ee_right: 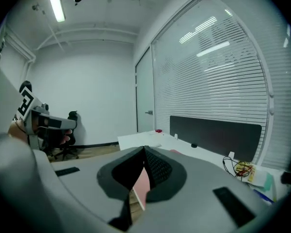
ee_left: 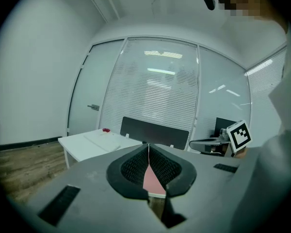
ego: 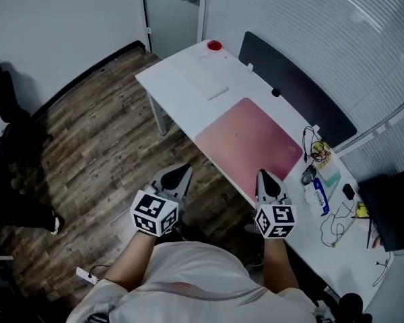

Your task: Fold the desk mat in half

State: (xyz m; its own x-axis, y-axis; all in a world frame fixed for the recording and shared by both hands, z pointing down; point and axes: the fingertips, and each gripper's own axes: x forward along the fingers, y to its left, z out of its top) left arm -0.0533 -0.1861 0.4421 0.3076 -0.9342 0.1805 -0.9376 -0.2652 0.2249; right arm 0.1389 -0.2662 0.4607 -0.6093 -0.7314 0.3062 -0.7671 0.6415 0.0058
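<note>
The pink desk mat lies flat and unfolded on the white desk. My left gripper is shut and empty, hanging over the wooden floor just short of the desk's near edge. My right gripper is shut too, its tips at the mat's near edge with nothing between them. In the left gripper view the jaws meet at the tips, and a strip of the mat shows beyond them. The right gripper view shows that gripper closed the same way above the mat.
A black partition panel runs along the desk's far side. A small red object sits at the far corner. Cables and small items crowd the desk to the right of the mat. An office chair stands at the left.
</note>
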